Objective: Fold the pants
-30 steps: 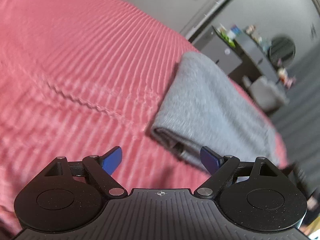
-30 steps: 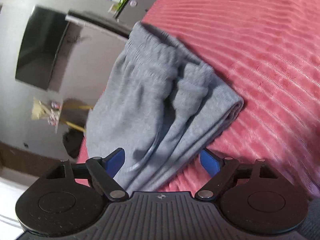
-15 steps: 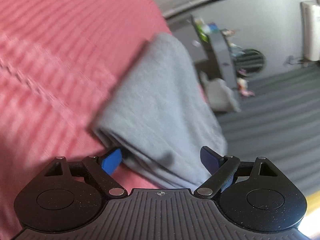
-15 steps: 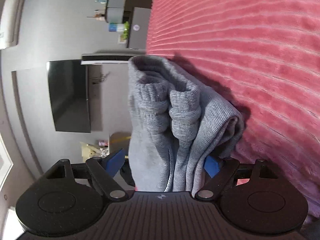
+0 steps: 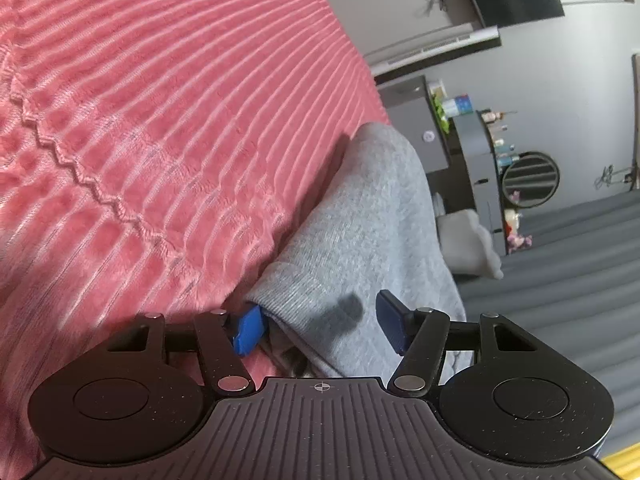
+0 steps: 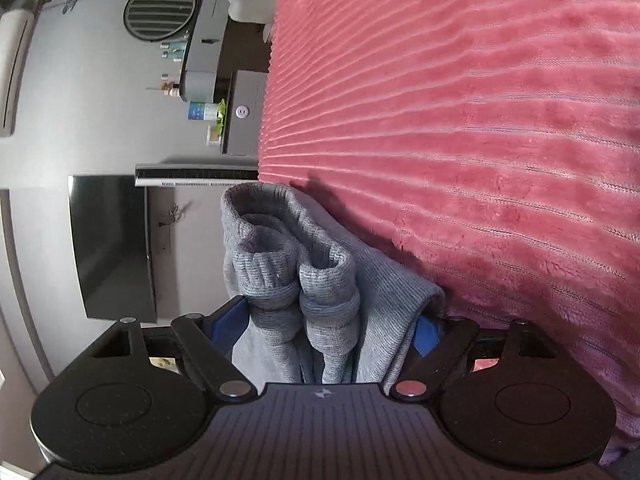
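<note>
One pair of grey pants (image 5: 372,216) is lying folded into a thick bundle at the edge of one bed, on a pink ribbed blanket (image 5: 160,100), and two tools are working on it, one from each end.

In the left wrist view the left tool (image 5: 320,326) is sitting at lower centre with its two blue pads straddling the near corner of the bundle. Its jaws have just been closing, with the grey cloth between them. The left pad (image 5: 248,330) is tucking in under the folded edge, right against the cloth; the right pad (image 5: 390,326) is lying over the top layer, and whether it is actually pressing I cannot tell. The bundle is running up and away from the tool toward the centre right of the frame, with the blanket filling the whole left side.

In the right wrist view the right tool (image 6: 324,330) is spread wide at lower centre, and the pants (image 6: 304,280) are sitting between its two pads without being squeezed. Two ribbed cuffs (image 6: 296,272) are showing side by side in the middle of the frame, rolled up on the bundle. The left pad (image 6: 226,326) is standing just beside the cloth on the wall side; the right pad (image 6: 426,338) is half hidden behind the outer fold, down against the blanket (image 6: 480,140), which is filling the right of the frame.

One dark television (image 6: 112,244) is hanging on the grey wall at left, and one round slatted mirror (image 6: 160,8) is showing at upper left.
</note>
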Available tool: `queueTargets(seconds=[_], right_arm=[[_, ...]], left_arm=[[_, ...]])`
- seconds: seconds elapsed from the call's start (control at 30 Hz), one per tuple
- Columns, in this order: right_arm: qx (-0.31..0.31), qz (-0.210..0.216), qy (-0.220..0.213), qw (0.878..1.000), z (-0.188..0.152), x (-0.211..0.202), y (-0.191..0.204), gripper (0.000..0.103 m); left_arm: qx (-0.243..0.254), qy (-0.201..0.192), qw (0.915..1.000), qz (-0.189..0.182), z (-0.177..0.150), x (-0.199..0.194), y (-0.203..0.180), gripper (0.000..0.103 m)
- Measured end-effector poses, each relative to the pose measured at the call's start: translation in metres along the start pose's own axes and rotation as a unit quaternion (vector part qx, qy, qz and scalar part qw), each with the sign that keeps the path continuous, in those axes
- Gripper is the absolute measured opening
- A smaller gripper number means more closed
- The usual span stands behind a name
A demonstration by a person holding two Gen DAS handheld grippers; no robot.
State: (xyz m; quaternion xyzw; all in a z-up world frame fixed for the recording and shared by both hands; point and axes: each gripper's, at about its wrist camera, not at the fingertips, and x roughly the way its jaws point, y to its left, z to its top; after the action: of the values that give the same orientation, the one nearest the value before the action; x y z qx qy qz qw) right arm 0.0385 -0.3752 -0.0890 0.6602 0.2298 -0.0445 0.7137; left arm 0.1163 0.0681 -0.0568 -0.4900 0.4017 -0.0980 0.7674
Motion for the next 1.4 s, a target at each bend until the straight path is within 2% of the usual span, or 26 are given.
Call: queueTargets(seconds=[0.07,0.1,0.2,0.3,0.37,0.43,0.53,0.7,0.77,0.83,0.9,0.93,1.03,1.1,1.13,1.2,1.23,1.3,1.33,1.37,1.4], right_arm=[[-0.001,-0.001,0.002,1.000,-0.001,0.002,0.001,0.084],[0.001,-0.001,0.001,1.000,-0.002,0.003,0.001,0.084],[-0.005,-0.002,0.002,1.000,-0.005,0.001,0.003,0.085],[-0.021,-0.006,0.003,1.000,-0.012,-0.004,0.005,0.089],[-0.028,-0.007,0.005,1.000,-0.012,-0.005,0.006,0.090],[-0.029,-0.007,0.006,1.000,-0.013,-0.006,0.007,0.090],[-0.033,-0.009,0.005,0.999,-0.013,-0.006,0.008,0.090],[-0.064,-0.029,0.003,0.998,-0.016,-0.004,0.016,0.090],[-0.078,-0.044,-0.001,0.996,-0.018,-0.007,0.021,0.090],[-0.095,-0.064,-0.005,0.993,-0.022,-0.012,0.027,0.090],[-0.125,-0.094,-0.017,0.988,-0.027,-0.017,0.035,0.095],[-0.147,-0.125,-0.024,0.981,-0.031,-0.020,0.042,0.097],[-0.206,-0.188,-0.015,0.960,-0.043,-0.022,0.055,0.099],[-0.249,-0.219,0.032,0.943,-0.054,-0.020,0.063,0.099],[-0.271,-0.226,0.053,0.934,-0.062,-0.019,0.067,0.099],[-0.330,-0.233,0.076,0.912,-0.081,-0.023,0.076,0.099],[-0.363,-0.237,0.074,0.898,-0.092,-0.027,0.081,0.099],[-0.439,-0.240,0.063,0.863,-0.116,-0.032,0.094,0.099],[-0.470,-0.242,0.057,0.847,-0.126,-0.033,0.099,0.099],[-0.503,-0.246,0.050,0.827,-0.138,-0.034,0.103,0.099],[-0.525,-0.247,0.045,0.813,-0.146,-0.034,0.106,0.099]], left_arm=[[0.027,-0.001,0.9996,0.011,-0.005,-0.012,0.001,0.066],[0.039,0.003,0.9992,0.009,-0.009,-0.015,-0.003,0.071],[0.055,0.033,0.9973,-0.035,-0.016,-0.014,-0.009,0.073],[0.065,0.013,0.9974,-0.028,-0.011,-0.006,-0.011,0.076],[0.038,0.002,0.9991,-0.018,-0.006,-0.001,-0.003,0.075],[0.016,-0.012,0.9998,-0.009,-0.002,-0.003,0.005,0.062],[0.021,-0.016,0.9996,0.009,0.000,-0.004,0.006,0.050],[0.068,-0.015,0.9970,0.031,-0.005,-0.006,-0.001,0.049],[0.078,-0.011,0.9961,0.040,-0.008,-0.009,-0.004,0.052],[0.084,-0.029,0.9923,0.086,-0.013,-0.021,-0.005,0.080],[0.102,-0.072,0.9848,0.121,-0.019,-0.034,-0.006,0.087],[0.109,-0.078,0.9817,0.135,-0.020,-0.039,-0.007,0.092],[0.142,-0.065,0.9746,0.161,-0.027,-0.046,-0.017,0.096],[0.185,-0.066,0.9647,0.175,-0.039,-0.053,-0.025,0.096],[0.218,-0.072,0.9558,0.183,-0.048,-0.056,-0.032,0.096],[0.298,-0.088,0.9286,0.202,-0.068,-0.060,-0.046,0.096],[0.337,-0.097,0.9122,0.212,-0.078,-0.060,-0.053,0.096],[0.407,-0.109,0.8763,0.234,-0.096,-0.057,-0.067,0.096],[0.426,-0.110,0.8655,0.240,-0.102,-0.057,-0.070,0.096],[0.439,-0.108,0.8585,0.242,-0.108,-0.057,-0.072,0.096],[0.447,-0.104,0.8562,0.237,-0.112,-0.057,-0.072,0.096]])
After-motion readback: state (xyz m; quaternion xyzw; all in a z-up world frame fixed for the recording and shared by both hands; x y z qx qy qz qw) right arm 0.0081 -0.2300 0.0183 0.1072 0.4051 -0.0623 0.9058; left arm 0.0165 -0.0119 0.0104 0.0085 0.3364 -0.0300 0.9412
